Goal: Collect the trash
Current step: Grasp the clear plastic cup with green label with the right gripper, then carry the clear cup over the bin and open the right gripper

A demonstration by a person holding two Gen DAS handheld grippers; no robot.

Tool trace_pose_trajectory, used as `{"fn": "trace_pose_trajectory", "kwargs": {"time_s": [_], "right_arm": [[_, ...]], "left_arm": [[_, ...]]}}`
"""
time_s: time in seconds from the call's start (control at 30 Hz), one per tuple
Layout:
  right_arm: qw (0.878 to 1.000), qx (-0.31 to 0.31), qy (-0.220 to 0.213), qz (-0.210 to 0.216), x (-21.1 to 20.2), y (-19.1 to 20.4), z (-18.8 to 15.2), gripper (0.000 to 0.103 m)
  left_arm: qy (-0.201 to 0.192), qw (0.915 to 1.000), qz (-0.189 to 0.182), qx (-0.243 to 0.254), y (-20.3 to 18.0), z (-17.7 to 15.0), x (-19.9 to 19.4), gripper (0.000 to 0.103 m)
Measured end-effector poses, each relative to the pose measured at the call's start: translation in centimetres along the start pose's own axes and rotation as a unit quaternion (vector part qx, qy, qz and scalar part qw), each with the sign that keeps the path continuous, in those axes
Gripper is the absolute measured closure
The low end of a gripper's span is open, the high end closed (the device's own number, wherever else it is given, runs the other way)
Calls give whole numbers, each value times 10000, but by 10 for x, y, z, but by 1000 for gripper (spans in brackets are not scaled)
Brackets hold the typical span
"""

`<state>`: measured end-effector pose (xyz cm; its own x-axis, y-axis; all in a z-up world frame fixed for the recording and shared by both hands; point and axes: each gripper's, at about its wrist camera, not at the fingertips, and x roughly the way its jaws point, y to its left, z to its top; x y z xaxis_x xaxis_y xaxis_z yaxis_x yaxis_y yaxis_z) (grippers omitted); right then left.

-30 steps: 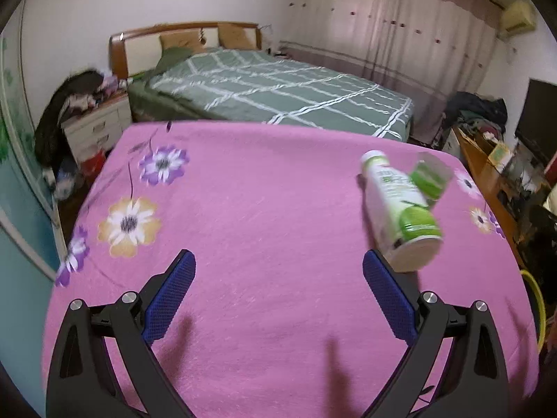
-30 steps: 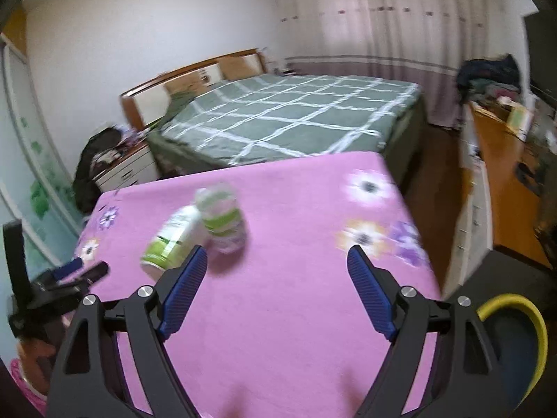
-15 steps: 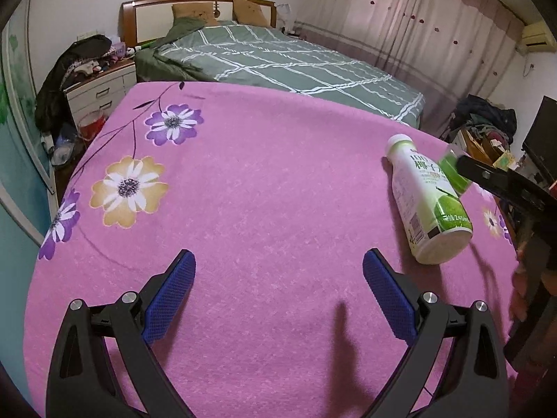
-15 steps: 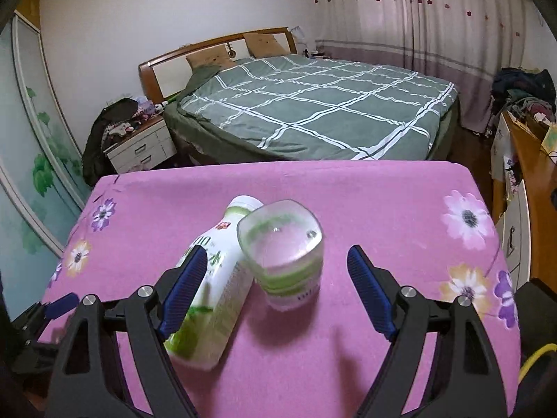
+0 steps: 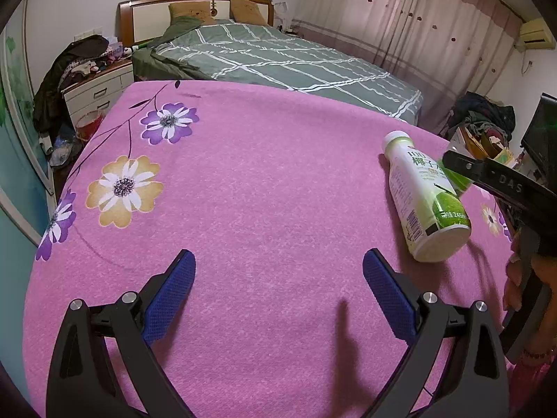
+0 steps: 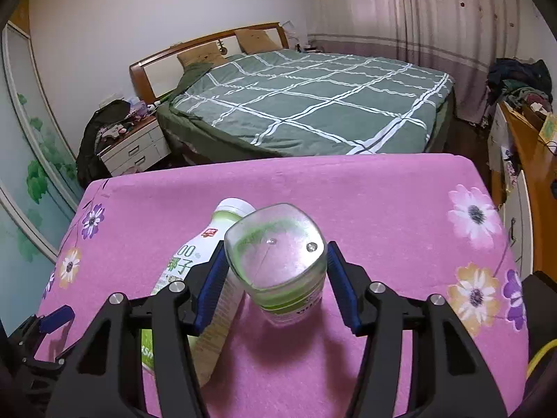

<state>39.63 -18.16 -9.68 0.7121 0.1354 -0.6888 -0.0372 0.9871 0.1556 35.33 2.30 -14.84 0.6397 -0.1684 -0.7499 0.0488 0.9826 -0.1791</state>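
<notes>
A clear plastic cup with a green label (image 6: pixel 282 268) stands upside down on the pink flowered cloth (image 6: pixel 383 216). My right gripper (image 6: pixel 275 278) is closed around it, both blue pads against its sides. A white and green drink bottle (image 6: pixel 195 271) lies on its side just left of the cup, touching the left finger. In the left wrist view the bottle (image 5: pixel 423 198) lies at the right, with the right gripper's finger (image 5: pixel 487 174) beyond it. My left gripper (image 5: pixel 278 292) is open and empty over bare cloth, left of the bottle.
A bed with a green checked cover (image 6: pixel 313 104) stands beyond the table. A nightstand with clothes (image 5: pixel 94 83) is at the far left. A wooden desk (image 6: pixel 532 160) runs along the right. A yellow-rimmed bin (image 6: pixel 543 358) shows at the lower right.
My right gripper moved forward to the cup and closed its jaws on it. My left gripper stayed open and shifted slightly; the bottle stayed lying in place.
</notes>
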Motion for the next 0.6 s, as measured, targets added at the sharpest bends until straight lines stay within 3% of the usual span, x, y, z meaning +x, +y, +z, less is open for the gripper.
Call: {"fn": "trace_pose_trajectory", "kwargs": {"time_s": [0.3,0.6], "right_arm": [[9998,65,-61,-173,-49,-19,-13,49],[9954,596,-366,-657,-124,-85,-57,49]], "left_arm": [[32,10000,-36,-27,1,-1,3,8],[25,10000,-37,-30,2,0,3,8]]}}
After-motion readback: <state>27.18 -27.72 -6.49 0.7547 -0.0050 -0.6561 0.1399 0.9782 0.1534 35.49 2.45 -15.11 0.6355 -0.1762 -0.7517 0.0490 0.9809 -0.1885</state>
